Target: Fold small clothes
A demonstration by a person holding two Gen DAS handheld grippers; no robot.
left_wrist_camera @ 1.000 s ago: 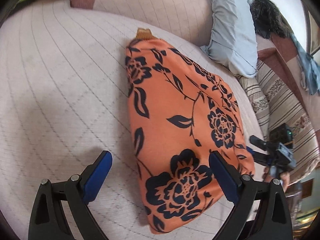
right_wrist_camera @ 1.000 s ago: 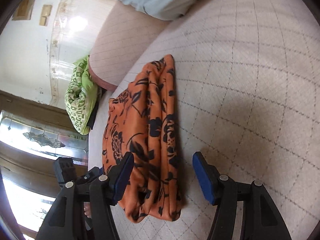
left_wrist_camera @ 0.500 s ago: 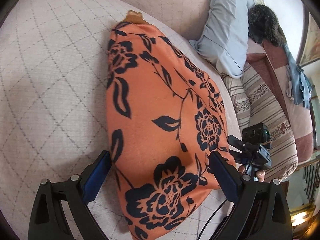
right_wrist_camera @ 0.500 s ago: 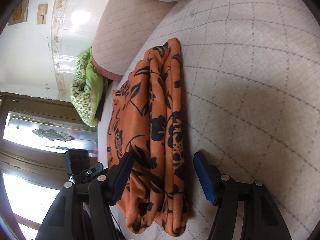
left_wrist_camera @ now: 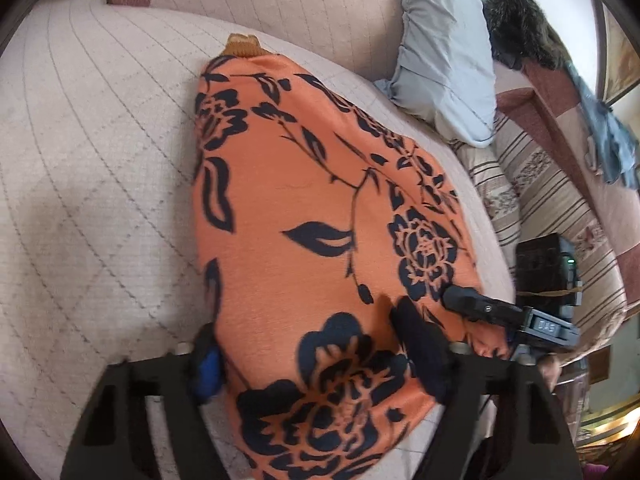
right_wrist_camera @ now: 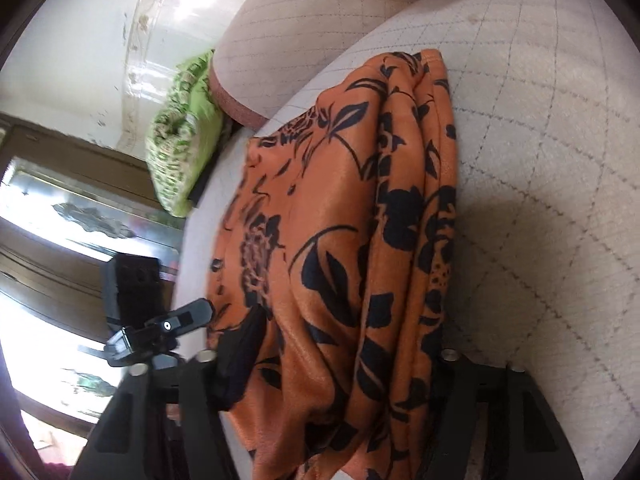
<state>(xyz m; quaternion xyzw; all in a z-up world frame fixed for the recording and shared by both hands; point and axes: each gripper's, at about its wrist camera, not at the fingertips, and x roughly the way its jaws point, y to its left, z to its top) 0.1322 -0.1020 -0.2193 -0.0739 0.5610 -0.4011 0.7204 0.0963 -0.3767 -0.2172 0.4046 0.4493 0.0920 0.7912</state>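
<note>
Where garment (left_wrist_camera: 304, 216) lies, quilted cushion (left_wrist_camera: 92, 184).

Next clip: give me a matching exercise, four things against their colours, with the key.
Things:
1. folded garment
2. pillow
3. cushion
4. sofa seat

Colours:
A. pale blue
B. beige with a quilted grid
C. orange with dark flowers
D. green patterned

Pairs: 1-C, 2-A, 3-D, 4-B
</note>
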